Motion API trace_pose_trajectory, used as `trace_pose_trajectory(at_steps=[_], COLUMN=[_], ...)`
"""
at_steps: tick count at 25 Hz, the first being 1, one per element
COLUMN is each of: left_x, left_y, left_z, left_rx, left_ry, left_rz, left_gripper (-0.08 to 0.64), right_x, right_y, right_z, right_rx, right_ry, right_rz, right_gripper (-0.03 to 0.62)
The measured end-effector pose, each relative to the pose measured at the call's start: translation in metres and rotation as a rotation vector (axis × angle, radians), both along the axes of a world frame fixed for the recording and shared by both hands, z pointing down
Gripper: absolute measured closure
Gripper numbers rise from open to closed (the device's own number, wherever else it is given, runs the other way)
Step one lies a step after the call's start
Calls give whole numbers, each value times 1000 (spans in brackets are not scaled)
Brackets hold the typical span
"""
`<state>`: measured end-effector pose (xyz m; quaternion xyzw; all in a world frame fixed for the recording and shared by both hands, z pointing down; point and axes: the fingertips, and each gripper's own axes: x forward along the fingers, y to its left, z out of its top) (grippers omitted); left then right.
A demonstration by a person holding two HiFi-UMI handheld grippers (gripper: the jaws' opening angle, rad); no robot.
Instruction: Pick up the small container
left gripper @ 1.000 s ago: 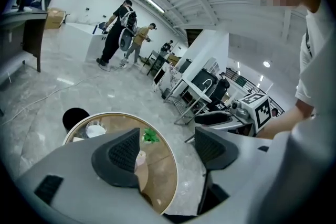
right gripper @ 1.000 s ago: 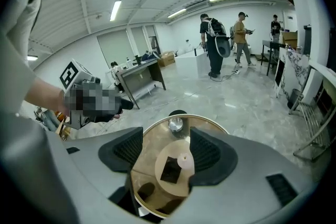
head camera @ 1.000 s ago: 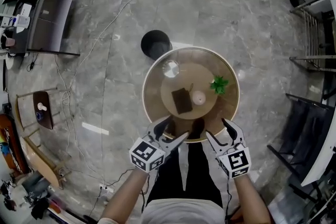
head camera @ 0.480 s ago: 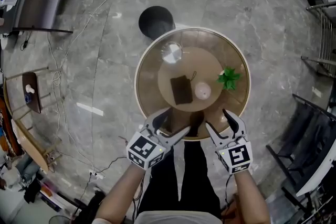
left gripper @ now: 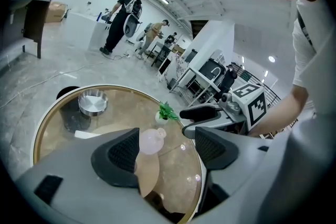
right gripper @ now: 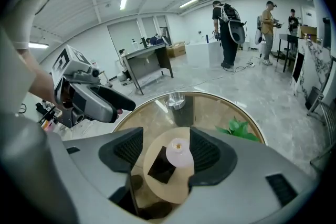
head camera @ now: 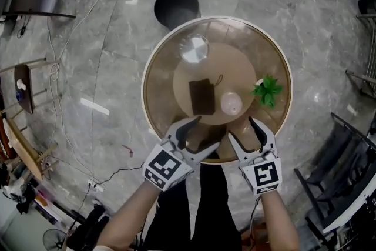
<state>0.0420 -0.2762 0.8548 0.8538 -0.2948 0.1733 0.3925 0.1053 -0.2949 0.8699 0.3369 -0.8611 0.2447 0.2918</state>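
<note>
A small pale pink container (head camera: 231, 103) stands on the round glass table (head camera: 158, 85), right of a dark flat pouch (head camera: 202, 96). Both grippers hover over the table's near edge, short of the container and touching nothing. My left gripper (head camera: 202, 135) is open and empty. In the left gripper view the container (left gripper: 151, 140) shows beyond its left pad. My right gripper (head camera: 242, 129) is open too. In the right gripper view the container (right gripper: 178, 152) sits in line between its jaws, farther off, with the pouch (right gripper: 161, 168) beside it.
A shiny metal bowl (head camera: 194, 48) sits at the table's far side and a small green plant (head camera: 267, 90) at its right. A black round bin (head camera: 176, 6) stands on the floor behind the table. Cables trail over the marble floor at left. People stand far off in the room.
Both grippers have come down toward the table's near edge, and the table looks larger in the head view. The jaws are as wide apart as before; nothing on the table has moved.
</note>
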Motion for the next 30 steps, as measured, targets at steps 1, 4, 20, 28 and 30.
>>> trace_pose_trajectory(at_steps=[1, 4, 20, 28, 30], left_x=[1, 3, 2, -3, -3], left_y=[0, 0, 1, -4, -5], left_z=[5, 22, 92, 102, 104], left_rx=[-3, -10, -135, -209, -223], left_ry=[-2, -8, 63, 162, 178], left_rz=[2, 10, -43, -138, -155], left_gripper=[224, 221, 213, 212, 212], right_x=[-1, -4, -15, -15, -16], right_y=[-1, -4, -12, -12, -11], right_z=[6, 24, 91, 90, 86], right_rx=[1, 0, 80, 206, 229], right_ry=[1, 9, 66, 105, 101], right_rz=[-4, -14, -140, -168, -164], right_gripper=[302, 302, 317, 374, 402])
